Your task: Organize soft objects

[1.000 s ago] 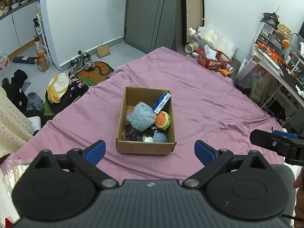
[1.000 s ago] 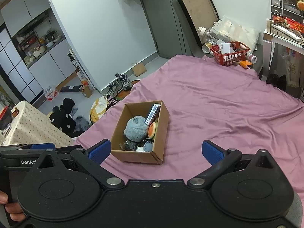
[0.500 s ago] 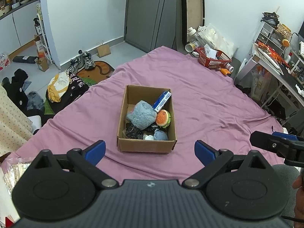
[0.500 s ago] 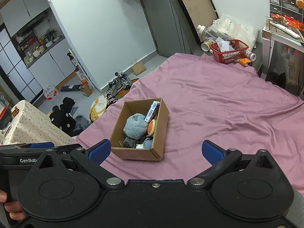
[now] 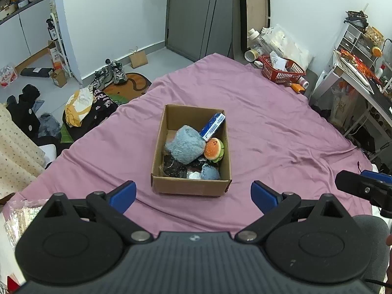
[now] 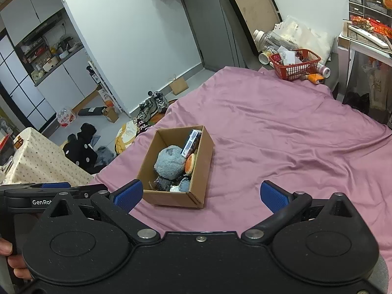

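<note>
Plush toys (image 5: 185,144) fluffy blue, burger-shaped, in cardboard box (image 5: 191,187) | both grippers spread, empty

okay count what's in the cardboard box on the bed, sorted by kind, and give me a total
Fluffy blue plush items: 2, a large one and a small one
Burger plush: 1
Blue and white carton: 1
Dark crinkly packet: 1
Small white item, too hidden to identify: 1
Total visible in the cardboard box: 6
</note>
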`<state>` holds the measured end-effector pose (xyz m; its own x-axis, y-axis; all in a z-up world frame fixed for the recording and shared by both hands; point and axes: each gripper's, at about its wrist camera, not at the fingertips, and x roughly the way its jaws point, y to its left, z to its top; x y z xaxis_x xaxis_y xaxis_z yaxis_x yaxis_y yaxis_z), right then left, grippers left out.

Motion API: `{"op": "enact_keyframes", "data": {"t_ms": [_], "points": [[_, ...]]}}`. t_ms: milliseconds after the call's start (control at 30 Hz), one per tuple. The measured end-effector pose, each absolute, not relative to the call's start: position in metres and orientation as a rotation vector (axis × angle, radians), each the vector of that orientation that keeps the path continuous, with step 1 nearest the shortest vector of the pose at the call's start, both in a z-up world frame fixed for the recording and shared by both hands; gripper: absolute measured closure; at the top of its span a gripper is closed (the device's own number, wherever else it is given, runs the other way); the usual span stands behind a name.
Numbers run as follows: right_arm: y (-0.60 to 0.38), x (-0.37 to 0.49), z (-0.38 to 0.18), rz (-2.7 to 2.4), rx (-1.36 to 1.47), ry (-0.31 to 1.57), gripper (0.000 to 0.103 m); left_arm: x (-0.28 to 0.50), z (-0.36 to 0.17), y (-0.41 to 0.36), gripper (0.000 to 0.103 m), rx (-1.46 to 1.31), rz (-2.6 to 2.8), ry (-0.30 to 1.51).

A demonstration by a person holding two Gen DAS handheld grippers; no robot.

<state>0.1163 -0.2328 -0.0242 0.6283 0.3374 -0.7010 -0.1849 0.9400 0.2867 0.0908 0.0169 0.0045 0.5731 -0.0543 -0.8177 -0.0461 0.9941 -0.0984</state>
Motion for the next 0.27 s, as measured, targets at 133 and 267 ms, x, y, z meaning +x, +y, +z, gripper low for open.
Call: {"op": "enact_keyframes", "data": {"t_ms": [133,267], "points": [[-0.232,0.123,-0.026,0.306,0.185,0.842,0.000,0.096,0.005,0.014,0.004,-0.103,-0.008,0.948],[-0.231,0.131,-0.030,0.312,0.185,0.860,0.000,0.105,0.005,0.012,0.004,-0.099,-0.017,0.950]]}}
